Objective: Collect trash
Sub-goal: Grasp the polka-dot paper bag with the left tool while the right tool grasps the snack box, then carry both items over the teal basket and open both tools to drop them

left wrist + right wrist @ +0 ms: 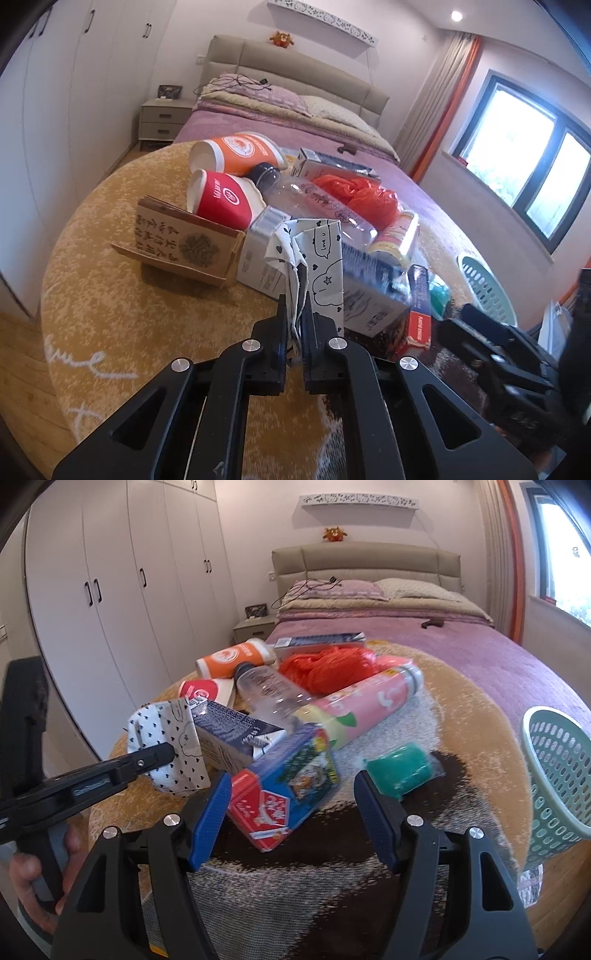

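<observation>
A pile of trash lies on a round yellow rug (110, 288). My left gripper (294, 295) is shut on a white paper bag with black hearts and doodles (321, 266); it also shows in the right wrist view (170, 753). My right gripper (291, 823) is open, its blue pads on either side of a red and blue carton (284, 794). The pile holds an orange cup (240, 151), a red cup (221, 199), a clear bottle (269, 694), an orange plastic bag (325, 668), a pink can (365, 705) and a green packet (399, 771).
A green perforated basket (557, 786) lies tilted at the rug's right edge. A brown printed box (184, 243) sits left of the pile. A bed (443, 646) stands behind the rug, white wardrobes (110, 590) to the left, a nightstand (162, 118) beside the bed.
</observation>
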Demonstrator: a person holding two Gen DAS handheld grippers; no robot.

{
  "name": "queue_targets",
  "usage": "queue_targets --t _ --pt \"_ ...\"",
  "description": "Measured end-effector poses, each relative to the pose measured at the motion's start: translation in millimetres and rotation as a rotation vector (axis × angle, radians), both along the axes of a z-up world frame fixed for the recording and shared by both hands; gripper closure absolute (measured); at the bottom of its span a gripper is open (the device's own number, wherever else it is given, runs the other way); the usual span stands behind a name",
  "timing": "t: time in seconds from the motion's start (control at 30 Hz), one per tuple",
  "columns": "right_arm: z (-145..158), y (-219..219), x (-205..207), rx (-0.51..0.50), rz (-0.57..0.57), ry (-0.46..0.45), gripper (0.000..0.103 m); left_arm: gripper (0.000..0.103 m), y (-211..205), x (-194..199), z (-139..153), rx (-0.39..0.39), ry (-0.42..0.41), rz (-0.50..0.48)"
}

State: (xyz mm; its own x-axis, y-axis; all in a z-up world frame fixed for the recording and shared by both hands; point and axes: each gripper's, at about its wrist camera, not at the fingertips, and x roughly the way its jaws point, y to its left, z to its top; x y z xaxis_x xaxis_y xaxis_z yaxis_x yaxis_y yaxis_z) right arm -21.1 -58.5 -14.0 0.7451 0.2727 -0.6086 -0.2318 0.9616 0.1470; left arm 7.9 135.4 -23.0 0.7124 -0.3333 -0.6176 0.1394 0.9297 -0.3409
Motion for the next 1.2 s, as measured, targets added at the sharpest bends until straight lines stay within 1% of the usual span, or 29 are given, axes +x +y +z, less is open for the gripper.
queue_targets --t 0.17,0.23,0.27,0.3,0.4,0.47,0.6,0.7,0.77,0.87,0.93,0.97,1.0,1.03,1.07,1.1,1.2 --pt "-7.1 15.0 13.1 -0.001 0.005 0.05 0.038 0.099 6.3 -10.7 5.1 0.016 -0.016 0.016" --pt "-13.8 15.4 20.7 0.0 0.003 0.086 0.038 0.099 7.6 -12.8 5.3 0.019 -0.016 0.019" --pt "-15.8 12.2 22.7 0.013 0.0 0.104 0.04 0.099 7.9 -13.8 5.3 0.018 -0.016 0.017" --pt "-17.0 9.4 23.9 0.024 -0.001 0.113 0.051 0.099 8.0 -14.9 5.7 0.018 -0.016 0.015" --pt "-14.9 -8.1 18.8 0.046 -0.012 0.126 0.067 0.099 5.5 -19.7 8.8 0.015 -0.027 0.002" --pt "-13.0 -21.7 12.4 0.056 -0.031 0.129 0.069 0.099 1.0 -21.3 12.6 0.016 -0.037 -0.011" --pt "-18.5 -58.5 3.6 0.12 -0.07 0.171 0.077 0.099 -11.5 -24.3 18.8 0.019 -0.052 -0.041" --pt "-26.1 -81.1 1.4 0.203 -0.074 0.23 0.078 0.099 -22.9 -26.9 22.7 0.022 -0.059 -0.068" --pt "-27.0 -91.8 -2.2 0.236 -0.07 0.242 0.078 0.099 -32.4 -29.4 25.2 0.031 -0.065 -0.088" --pt "-26.2 -103.7 -7.4 0.166 -0.13 0.219 0.078 0.099 -42.6 -30.8 28.1 0.038 -0.074 -0.111" --pt "-25.4 -109.6 -7.8 0.144 -0.146 0.211 0.078 0.099 -48.5 -29.5 28.4 0.038 -0.073 -0.121" --pt "-24.6 -110.0 -7.2 0.14 -0.142 0.21 0.077 0.099 -50.7 -28.9 28.3 0.039 -0.072 -0.124" --pt "-23.1 -107.1 -7.1 0.128 -0.135 0.207 0.071 0.099 -53.0 -28.1 27.9 0.041 -0.07 -0.126" --pt "-21.8 -104.0 -6.7 0.119 -0.133 0.202 0.063 0.099 -54.4 -28.3 27.5 0.041 -0.069 -0.127" --pt "-21.3 -99.4 -7.2 0.11 -0.136 0.187 0.039 0.099 -55.4 -27.5 27.2 0.04 -0.067 -0.128" --pt "-21.4 -94.1 -6.7 0.103 -0.139 0.173 0.031 0.099 -56.5 -27.2 27.2 0.038 -0.066 -0.128" --pt "-23.8 -78.9 -3.9 0.054 -0.131 0.155 0.031 0.099 -57.9 -26.9 26.9 0.037 -0.066 -0.128"
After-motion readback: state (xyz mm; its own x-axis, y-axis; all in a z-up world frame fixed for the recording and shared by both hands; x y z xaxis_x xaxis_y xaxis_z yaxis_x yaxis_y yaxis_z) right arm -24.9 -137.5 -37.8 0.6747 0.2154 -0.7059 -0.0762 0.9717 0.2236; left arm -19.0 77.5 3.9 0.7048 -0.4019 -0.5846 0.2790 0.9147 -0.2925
